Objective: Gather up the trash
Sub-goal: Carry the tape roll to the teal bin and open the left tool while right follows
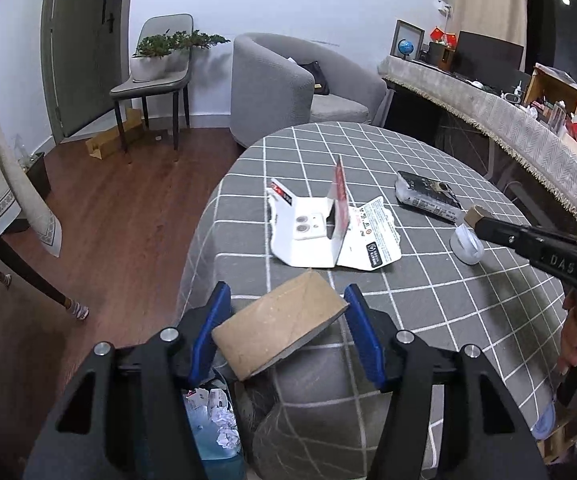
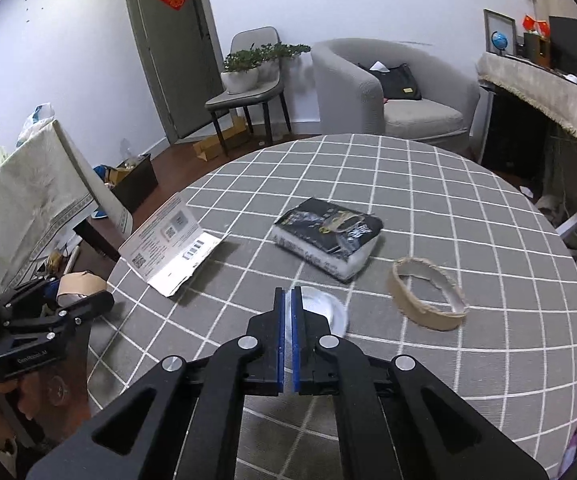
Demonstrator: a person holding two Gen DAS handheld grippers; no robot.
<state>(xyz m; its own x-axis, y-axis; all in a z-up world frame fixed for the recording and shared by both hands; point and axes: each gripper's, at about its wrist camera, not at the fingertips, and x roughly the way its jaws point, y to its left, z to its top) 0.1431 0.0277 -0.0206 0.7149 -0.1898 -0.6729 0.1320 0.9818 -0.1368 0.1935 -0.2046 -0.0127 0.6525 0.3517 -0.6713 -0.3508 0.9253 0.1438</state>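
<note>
Left wrist view: a cardboard roll (image 1: 278, 326) is clamped between the fingers of the left gripper (image 1: 284, 328), at the table (image 1: 428, 152) edge, above a bin (image 1: 212, 420) below. A loose grip could drop it beside the bin, whose rim is mostly hidden.

Right wrist view: the right gripper (image 2: 288, 300) is pinched on a clear lid (image 2: 324, 310) near the table's middle; the thin rim could slip. The pinch point is barely visible.
</note>
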